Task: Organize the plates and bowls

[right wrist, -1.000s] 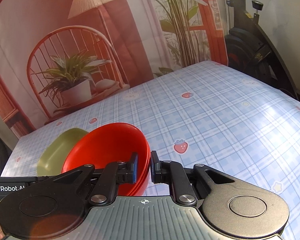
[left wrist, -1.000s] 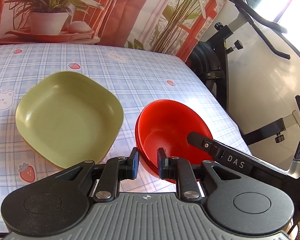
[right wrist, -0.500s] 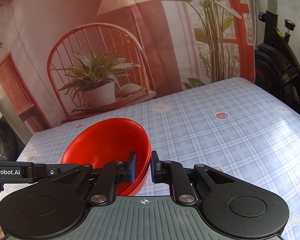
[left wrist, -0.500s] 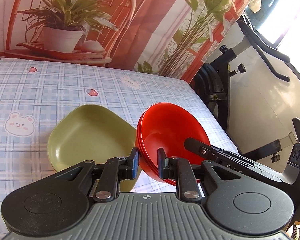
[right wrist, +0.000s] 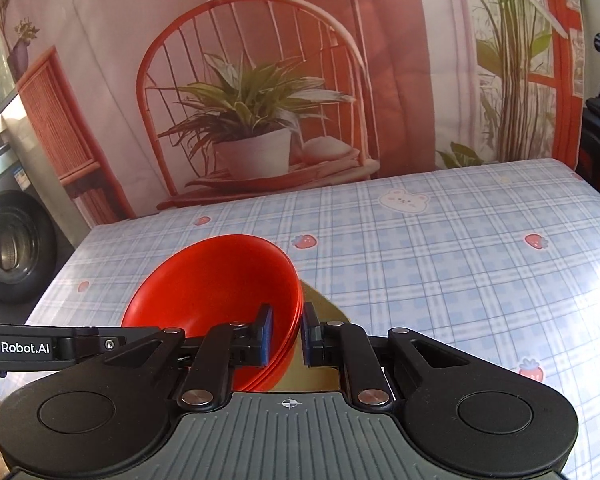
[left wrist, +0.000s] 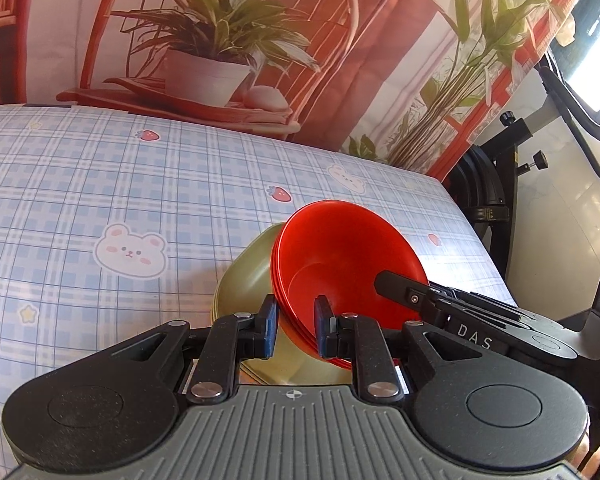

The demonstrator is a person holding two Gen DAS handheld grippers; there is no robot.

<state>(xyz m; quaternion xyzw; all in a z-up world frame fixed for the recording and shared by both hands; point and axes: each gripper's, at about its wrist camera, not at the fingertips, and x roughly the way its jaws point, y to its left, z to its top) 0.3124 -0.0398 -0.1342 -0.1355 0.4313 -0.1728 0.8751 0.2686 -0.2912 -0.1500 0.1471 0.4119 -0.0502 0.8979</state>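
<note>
Up close, glossy red bowls [left wrist: 340,264], nested with stacked rims showing, tilt over a green plate [left wrist: 248,280]. Left gripper [left wrist: 296,320] and right gripper [right wrist: 286,334] each pinch opposite rims.

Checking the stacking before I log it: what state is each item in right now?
red bowls: nested stack, tilted, gripped on both rims
green plate: upright on table, partly under the bowls
left gripper: shut on bowl rim
right gripper: shut on opposite rim
</note>
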